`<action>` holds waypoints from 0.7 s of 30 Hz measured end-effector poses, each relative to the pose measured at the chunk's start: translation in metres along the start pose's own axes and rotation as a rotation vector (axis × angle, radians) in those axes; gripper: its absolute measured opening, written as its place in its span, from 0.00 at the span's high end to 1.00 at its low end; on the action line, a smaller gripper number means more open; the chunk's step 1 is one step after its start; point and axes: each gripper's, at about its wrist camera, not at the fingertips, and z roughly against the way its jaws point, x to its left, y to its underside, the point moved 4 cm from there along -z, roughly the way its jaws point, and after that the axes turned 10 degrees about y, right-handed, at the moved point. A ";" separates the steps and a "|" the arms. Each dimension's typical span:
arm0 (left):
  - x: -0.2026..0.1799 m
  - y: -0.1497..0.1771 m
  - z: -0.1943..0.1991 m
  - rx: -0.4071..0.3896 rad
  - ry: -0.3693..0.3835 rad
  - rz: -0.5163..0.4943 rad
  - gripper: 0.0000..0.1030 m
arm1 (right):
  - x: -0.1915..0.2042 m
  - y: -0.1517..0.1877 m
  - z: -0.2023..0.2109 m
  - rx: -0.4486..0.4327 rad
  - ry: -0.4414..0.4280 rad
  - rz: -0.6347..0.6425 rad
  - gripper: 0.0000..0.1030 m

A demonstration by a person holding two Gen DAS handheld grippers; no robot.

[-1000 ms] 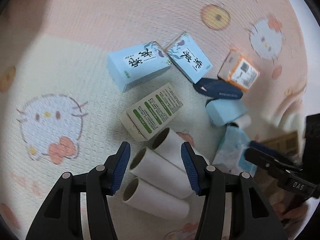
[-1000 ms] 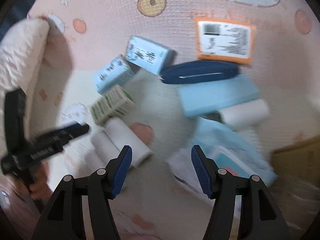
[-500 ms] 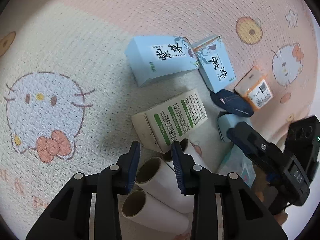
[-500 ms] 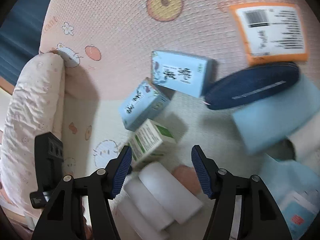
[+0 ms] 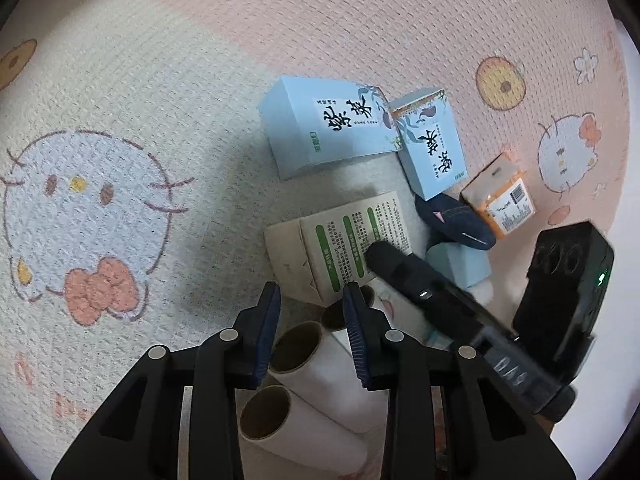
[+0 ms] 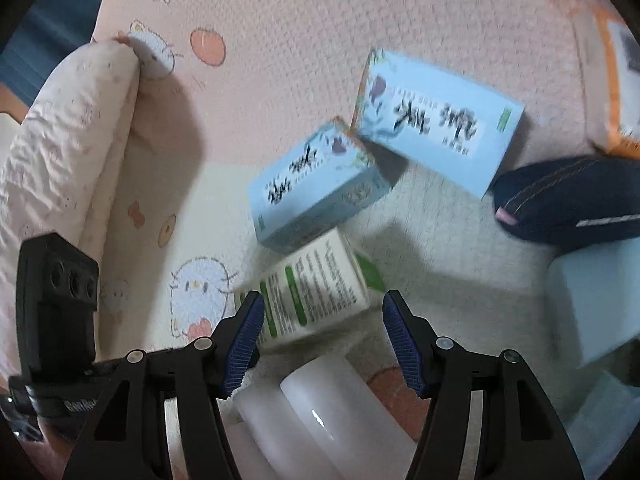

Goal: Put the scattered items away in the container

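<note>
Gripping 1 paper roll point(image 5: 304, 348), the left gripper point(image 5: 310, 332) has closed. Right gripper point(image 6: 324, 340) gapes empty above the green-striped box point(image 6: 316, 300).

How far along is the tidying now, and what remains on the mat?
Done: nothing visible; no container is in view. In hand: the left claw has just closed its jaws around a white roll; the right claw hangs open over the green-printed box. Left: that box, two light blue boxes, the navy pouch, the orange-labelled pack and other rolls.
</note>
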 end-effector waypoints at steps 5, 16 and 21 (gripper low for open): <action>-0.011 -0.003 -0.006 -0.001 -0.002 -0.049 0.71 | -0.003 0.001 0.001 -0.004 -0.018 0.017 0.48; -0.010 -0.010 0.000 -0.032 -0.082 -0.068 0.73 | -0.016 -0.016 0.006 -0.031 -0.034 -0.040 0.52; -0.004 -0.016 0.001 -0.041 -0.059 -0.016 0.73 | -0.010 -0.020 0.001 -0.023 -0.098 -0.073 0.52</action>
